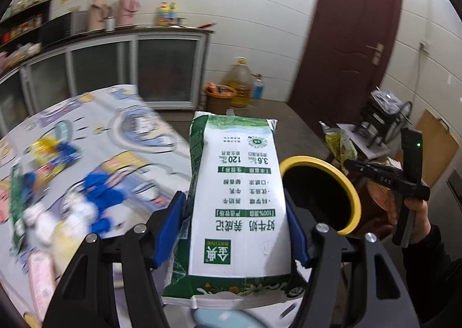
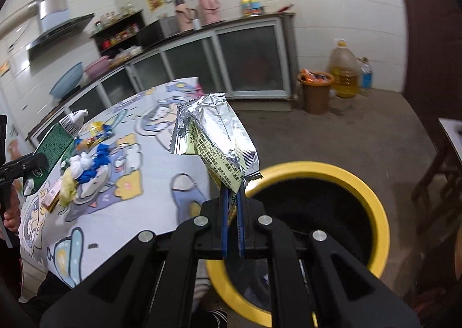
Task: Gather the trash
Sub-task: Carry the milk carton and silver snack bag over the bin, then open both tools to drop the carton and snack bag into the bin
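Two loads up: our left gripper [image 1: 239, 229] clamps the milk carton [image 1: 236, 198], right gripper [image 2: 232, 229] pinches the foil wrapper [image 2: 216, 131] over the bin [image 2: 375, 206]. Carton's still beside the table edge [image 1: 173, 137], so releasing early drops it on the floor; wrapper could flutter past the rim.

My count: one milk carton [image 1: 239, 198]; one foil wrapper [image 2: 219, 131]; one yellow-rimmed bin [image 2: 375, 206]; one brown bin [image 2: 316, 91]; two bottles, oil jug [image 2: 343, 68] and water bottle [image 2: 366, 75]; two pink flasks [image 2: 209, 6].
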`<state>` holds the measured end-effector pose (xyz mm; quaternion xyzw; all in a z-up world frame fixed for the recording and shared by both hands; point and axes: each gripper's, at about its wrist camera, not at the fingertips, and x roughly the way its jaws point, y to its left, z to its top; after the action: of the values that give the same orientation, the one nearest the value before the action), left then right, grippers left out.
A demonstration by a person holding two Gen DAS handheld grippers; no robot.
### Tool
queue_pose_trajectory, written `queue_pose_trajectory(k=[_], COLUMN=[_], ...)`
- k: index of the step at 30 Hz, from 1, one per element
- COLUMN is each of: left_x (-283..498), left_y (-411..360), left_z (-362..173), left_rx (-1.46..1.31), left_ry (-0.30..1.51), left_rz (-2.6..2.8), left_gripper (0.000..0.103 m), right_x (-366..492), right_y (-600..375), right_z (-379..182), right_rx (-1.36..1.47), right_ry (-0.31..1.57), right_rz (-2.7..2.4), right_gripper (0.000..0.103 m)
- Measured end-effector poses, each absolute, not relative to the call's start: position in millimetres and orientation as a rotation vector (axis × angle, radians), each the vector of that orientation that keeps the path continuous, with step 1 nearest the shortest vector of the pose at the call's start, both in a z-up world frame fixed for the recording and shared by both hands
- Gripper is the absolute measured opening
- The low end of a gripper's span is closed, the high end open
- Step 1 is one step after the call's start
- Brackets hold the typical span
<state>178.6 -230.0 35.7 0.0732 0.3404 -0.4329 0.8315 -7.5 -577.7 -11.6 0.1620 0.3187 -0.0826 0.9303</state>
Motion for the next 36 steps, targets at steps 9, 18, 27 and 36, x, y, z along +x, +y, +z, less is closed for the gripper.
queue_pose_trajectory(k=[9,18,27,36], left_x=[173.4,165.5,171.7,163.3], left_y=[-331.2,-402.5,-441.5,-459.7], left_z=[12.8,-19.7,-54.7,-57.5], left_rx=[0.214,0.253,0.248,0.247], left_ry=[0.775,0.828,0.911,0.92], left_rz=[-1.059,-1.127,-1.134,-1.175], left_gripper=[0.061,0.061,0.061,0.061], right_x=[-28.8,-31.4,-28.4,-29.8], right_y=[-608.9,-621.0,-628.9,-632.7], right_z=[-41.6,-72.8,-90.6,-92.5], right_rx=[0.394,0.458,0.499,0.508], right_ry=[0.684,0.76,0.807,0.815], right_rz=[-0.253,-0.295,-0.321,-0.339], right_gripper=[0.006,0.006,0.006,0.007])
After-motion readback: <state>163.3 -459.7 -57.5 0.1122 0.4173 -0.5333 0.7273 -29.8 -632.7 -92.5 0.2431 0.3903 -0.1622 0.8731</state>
